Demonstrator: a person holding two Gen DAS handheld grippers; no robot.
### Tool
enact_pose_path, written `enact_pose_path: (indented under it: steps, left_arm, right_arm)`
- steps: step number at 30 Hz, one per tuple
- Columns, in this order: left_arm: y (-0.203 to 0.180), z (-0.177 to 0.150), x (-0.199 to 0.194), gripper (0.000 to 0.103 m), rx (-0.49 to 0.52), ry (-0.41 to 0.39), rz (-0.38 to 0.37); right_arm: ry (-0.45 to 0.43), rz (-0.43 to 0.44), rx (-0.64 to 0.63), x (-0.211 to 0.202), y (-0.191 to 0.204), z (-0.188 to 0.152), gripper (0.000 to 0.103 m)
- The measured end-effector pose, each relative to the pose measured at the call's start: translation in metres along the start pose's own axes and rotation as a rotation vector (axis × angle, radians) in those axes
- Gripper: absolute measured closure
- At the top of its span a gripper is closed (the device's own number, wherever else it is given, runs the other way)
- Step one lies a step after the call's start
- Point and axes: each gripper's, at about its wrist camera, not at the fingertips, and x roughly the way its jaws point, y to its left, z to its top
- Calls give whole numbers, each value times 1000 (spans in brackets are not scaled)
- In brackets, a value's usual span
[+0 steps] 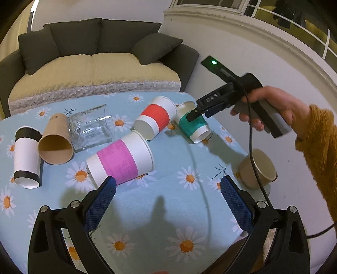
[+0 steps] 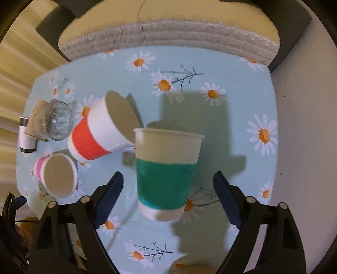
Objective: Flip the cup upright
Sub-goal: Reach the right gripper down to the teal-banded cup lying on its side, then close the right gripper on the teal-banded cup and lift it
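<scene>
Grasp preparation: with the right gripper [image 2: 168,185] spread wide astride the green-banded cup [image 2: 166,175], lying tilted at 2 o'clock from the pink-banded cup [image 1: 122,160], centre on the band before closing; left gripper [image 1: 168,187] idles apart.

A dark sofa [image 1: 101,52] with cream seat cushions stands against a white wall [image 1: 242,52], beside a window [image 1: 284,19].

Light blue daisy-print cloth [image 2: 242,101] on the bench, white paper cups banded green [image 2: 166,181], red [image 2: 88,143], pink [image 1: 118,162] and black [image 1: 26,156], plain brown cups [image 1: 55,143], blue-padded fingers [image 1: 99,204]
</scene>
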Motion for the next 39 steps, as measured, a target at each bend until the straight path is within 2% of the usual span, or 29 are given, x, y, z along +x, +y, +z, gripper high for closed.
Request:
enact_pose_path:
  steps: [6, 8, 18, 25, 30, 39]
  left_arm:
    - [7, -3, -3, 6, -11, 2, -2]
    - [11, -3, -1, 6, -20, 3, -1]
    - [20, -5, -5, 6, -44, -5, 2]
    - [16, -10, -21, 6, -63, -20, -8]
    - [15, -14, -43, 6, -107, -42, -34]
    - [21, -47, -92, 6, -157, -43, 9]
  right_arm:
    - [54, -37, 0, 17, 1, 14, 29]
    - [62, -30, 7, 20, 1, 17, 35]
    - [59, -27, 17, 5, 7, 11, 37]
    - [44, 30, -25, -29, 39, -30, 37]
    - [28, 135, -76, -52, 83, -76, 37]
    - [-8, 267, -83, -63, 142, -127, 37]
